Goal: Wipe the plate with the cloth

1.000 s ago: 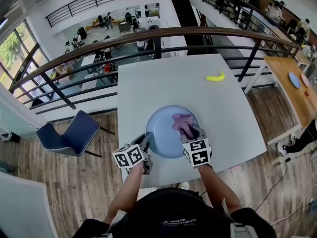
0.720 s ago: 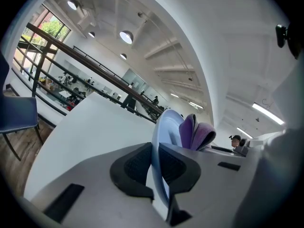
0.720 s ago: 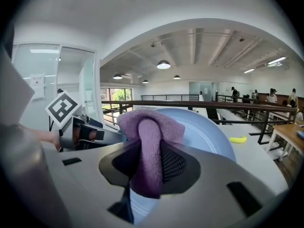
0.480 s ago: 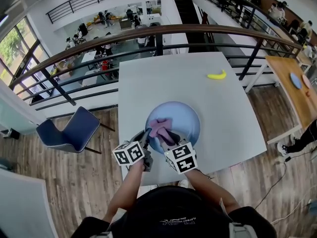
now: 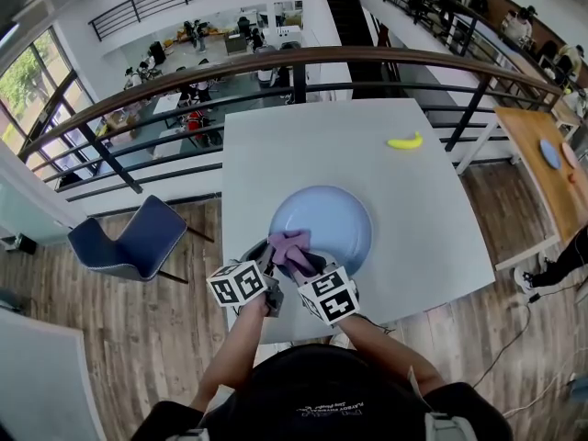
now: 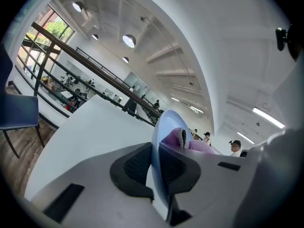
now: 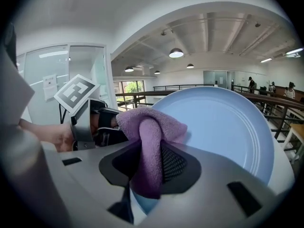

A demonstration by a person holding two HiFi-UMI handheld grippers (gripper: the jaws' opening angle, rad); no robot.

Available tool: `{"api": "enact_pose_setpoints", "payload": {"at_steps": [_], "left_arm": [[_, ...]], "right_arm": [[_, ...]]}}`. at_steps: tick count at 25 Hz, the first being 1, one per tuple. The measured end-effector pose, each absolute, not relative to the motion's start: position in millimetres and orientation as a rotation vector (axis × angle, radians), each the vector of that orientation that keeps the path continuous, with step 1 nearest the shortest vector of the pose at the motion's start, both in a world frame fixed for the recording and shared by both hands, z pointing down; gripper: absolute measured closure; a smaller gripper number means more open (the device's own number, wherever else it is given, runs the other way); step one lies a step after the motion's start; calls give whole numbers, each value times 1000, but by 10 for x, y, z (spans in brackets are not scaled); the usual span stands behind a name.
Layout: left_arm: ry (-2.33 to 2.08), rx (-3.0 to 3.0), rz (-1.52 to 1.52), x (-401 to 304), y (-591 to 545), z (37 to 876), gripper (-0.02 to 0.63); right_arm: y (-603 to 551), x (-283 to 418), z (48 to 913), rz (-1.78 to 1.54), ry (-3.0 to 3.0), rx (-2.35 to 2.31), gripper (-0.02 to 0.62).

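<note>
While the wiping looked to be under way rather than finished, the white table [image 5: 276,145] carried only 2 loose things, and the blue chair [image 5: 129,242] stood off its 9 o'clock side. The blue plate [image 5: 331,223] sat toward the table's 6 o'clock edge, near the person. Its face was bare and showed no visible smear, so how much had been covered could not be read from it. By my judgement the span from 12 to 4 o'clock, well apart from the cloth, was left to pass over. The left gripper [image 5: 266,263] was clamped on the plate's rim at about 8 o'clock, steadying it. The right gripper [image 5: 299,265] was pinched on the purple cloth [image 5: 288,246], which bunched out above its jaws and lay on the plate just inside that same 8 o'clock rim, beside the left gripper. The plate held nothing else. A banana [image 5: 401,141] lay alone toward 1 o'clock from the plate, well apart.
</note>
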State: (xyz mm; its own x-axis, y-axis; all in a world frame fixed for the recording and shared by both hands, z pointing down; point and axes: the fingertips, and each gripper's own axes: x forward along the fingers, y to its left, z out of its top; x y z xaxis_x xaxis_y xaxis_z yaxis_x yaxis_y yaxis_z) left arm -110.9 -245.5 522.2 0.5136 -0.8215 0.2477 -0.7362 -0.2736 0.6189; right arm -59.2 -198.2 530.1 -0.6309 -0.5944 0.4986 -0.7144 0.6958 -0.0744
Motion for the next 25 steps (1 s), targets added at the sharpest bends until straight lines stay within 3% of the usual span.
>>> {"api": "enact_pose_setpoints", "payload": {"at_steps": [25], "left_arm": [[-1263,2017,-256,-1247,-2402,5167,560]], "right_arm": [[-2199,159,5354,255,-2315,1194,479]]}}
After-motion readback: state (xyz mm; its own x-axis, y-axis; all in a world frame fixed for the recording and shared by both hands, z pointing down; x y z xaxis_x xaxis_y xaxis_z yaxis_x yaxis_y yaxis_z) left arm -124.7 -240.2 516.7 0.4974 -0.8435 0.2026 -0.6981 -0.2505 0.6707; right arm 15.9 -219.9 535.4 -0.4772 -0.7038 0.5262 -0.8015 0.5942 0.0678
